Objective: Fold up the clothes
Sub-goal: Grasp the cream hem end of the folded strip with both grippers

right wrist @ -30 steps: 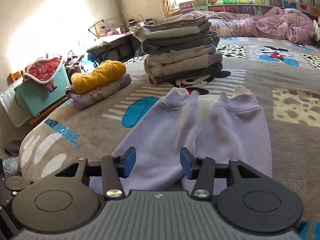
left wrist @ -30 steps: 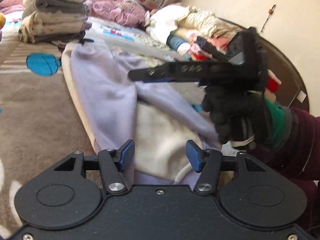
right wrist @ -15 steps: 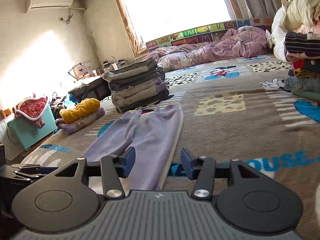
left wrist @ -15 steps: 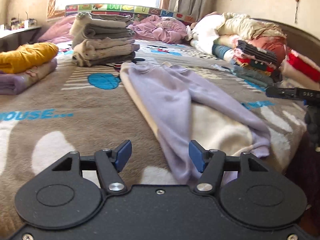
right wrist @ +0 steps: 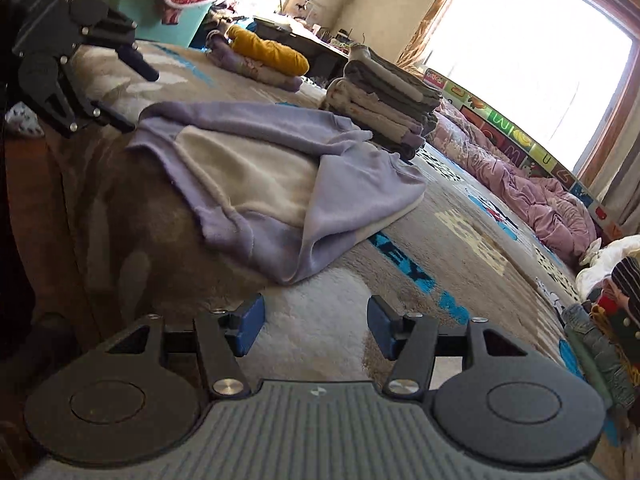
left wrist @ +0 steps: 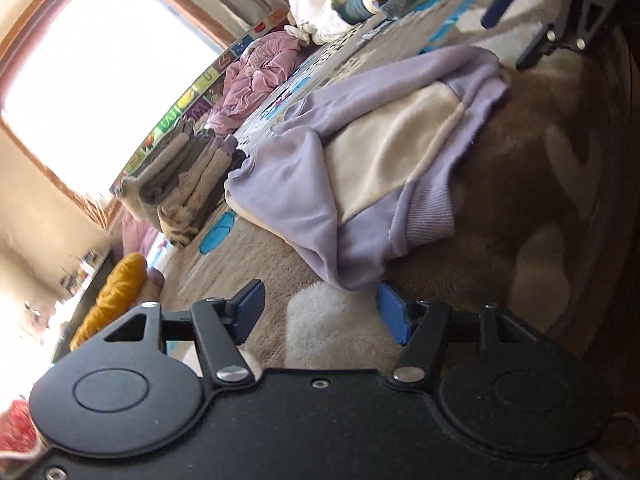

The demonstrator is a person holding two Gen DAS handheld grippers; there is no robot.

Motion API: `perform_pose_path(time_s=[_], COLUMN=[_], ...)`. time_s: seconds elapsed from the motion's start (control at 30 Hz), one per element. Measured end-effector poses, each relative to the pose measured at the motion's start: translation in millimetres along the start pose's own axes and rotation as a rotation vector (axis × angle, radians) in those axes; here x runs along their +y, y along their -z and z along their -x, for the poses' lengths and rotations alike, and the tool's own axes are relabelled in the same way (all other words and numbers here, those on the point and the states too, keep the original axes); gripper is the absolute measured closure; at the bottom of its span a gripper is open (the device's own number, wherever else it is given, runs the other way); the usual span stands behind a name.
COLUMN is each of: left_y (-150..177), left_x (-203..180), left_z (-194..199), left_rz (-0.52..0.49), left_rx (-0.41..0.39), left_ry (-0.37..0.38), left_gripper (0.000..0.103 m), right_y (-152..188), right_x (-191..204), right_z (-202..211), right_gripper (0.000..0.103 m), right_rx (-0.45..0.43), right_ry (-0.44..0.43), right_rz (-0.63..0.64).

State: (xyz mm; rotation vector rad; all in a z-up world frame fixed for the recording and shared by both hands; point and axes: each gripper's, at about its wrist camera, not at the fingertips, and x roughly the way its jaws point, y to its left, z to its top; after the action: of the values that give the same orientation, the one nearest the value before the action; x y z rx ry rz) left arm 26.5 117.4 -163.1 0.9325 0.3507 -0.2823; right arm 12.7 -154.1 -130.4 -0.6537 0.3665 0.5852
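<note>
You have one lilac garment (left wrist: 372, 160) lying part-folded on the bed (left wrist: 500, 208), cream lining showing, plus one tall folded stack (right wrist: 384, 100) and one smaller pile (right wrist: 260, 56) beyond it. Both tools are tilted and low at the bed's edge. Your left tool (left wrist: 320, 312) gapes wide, empty, the garment's near fold just ahead. Your right tool (right wrist: 314, 326) is equally wide, the garment ahead, apart.

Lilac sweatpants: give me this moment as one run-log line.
lilac sweatpants: flat on blanket, ungripped | left gripper: open, empty, at near edge | right gripper: open, empty | folded stack: behind
</note>
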Motion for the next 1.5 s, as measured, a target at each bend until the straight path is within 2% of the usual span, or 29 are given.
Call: perform_pose_path(time_s=[0.1,0.2,0.33,0.5,0.63,0.67,0.73,0.8,0.83,0.87,1.0,1.13,1.27,1.33,1.37,1.4,1.47,1.5], left_y=[0.4,1.2,-0.3,4.1,1.8,0.4,-3.2,-6.1,-7.4,-8.6,-14.0,-22.4,-30.4,-26.2,-23.4,-19.4,-12.9,-9.9], left_x=[-10.3,-18.1,-25.6,-22.0,-26.8,-29.8,-34.9,-36.6,-37.0,-37.4,-38.4,-29.7,-16.0,-19.3,-20.7,-23.4,-26.4,-27.2], left_z=[-5.9,-12.6,-22.1,-15.7,-25.2,-28.0,-31.5,-30.4,-29.3,-28.3,-22.8,3.5,13.1,5.1,2.2,-0.5,-1.9,-1.5], left_rz=[-0.098,-0.176,-0.262,-0.307,-0.326,-0.336,-0.352,-0.351,-0.350,-0.349,-0.345,-0.336,-0.263,-0.299,-0.303,-0.306,-0.307,-0.305], left_rx=[-0.042,-0.078,-0.116,-0.118,-0.108,-0.104,-0.092,-0.078,-0.071,-0.064,-0.039,-0.062,-0.064,-0.052,-0.044,-0.032,-0.022,-0.021], left_ry=[-0.064,-0.144,-0.226,-0.223,-0.223,-0.224,-0.232,-0.232,-0.232,-0.232,-0.232,-0.227,-0.185,-0.168,-0.145,-0.127,-0.109,-0.106], left_gripper=[0.039,0.034,0.034,0.036,0.061,0.067,0.072,0.085,0.095,0.097,0.098,0.099,0.097,0.094,0.088,0.086,0.071,0.070], right_y=[-2.1,-3.0,-7.1,-5.7,2.2,3.6,2.1,-1.5,-3.5,-5.4,-9.5,-10.9,-11.1,-11.7,-9.6,-6.2,-1.5,0.6], right_x=[11.6,22.7,35.1,33.4,33.8,35.3,37.8,37.0,36.2,35.4,35.3,37.2,32.6,28.5,28.2,28.7,32.9,35.3], right_z=[-4.6,-12.2,-22.7,-22.6,-24.5,-26.0,-28.3,-30.4,-31.4,-32.4,-17.7,9.0,22.1,22.7,19.9,15.3,8.4,5.1], right_gripper=[0.044,0.041,0.042,0.041,0.043,0.045,0.052,0.082,0.086,0.091,0.096,0.097,0.096,0.083,0.069,0.063,0.057,0.054], right_rx=[-0.033,-0.063,-0.103,-0.134,-0.168,-0.179,-0.194,-0.174,-0.160,-0.147,-0.141,-0.169,-0.203,-0.207,-0.197,-0.181,-0.170,-0.167], right_ry=[0.052,0.110,0.182,0.196,0.202,0.205,0.183,0.132,0.105,0.077,0.020,-0.004,0.034,0.054,0.052,0.042,0.044,0.047], right_rz=[0.109,0.199,0.315,0.439,0.484,0.491,0.496,0.460,0.437,0.414,0.371,0.358,0.347,0.338,0.343,0.354,0.387,0.406])
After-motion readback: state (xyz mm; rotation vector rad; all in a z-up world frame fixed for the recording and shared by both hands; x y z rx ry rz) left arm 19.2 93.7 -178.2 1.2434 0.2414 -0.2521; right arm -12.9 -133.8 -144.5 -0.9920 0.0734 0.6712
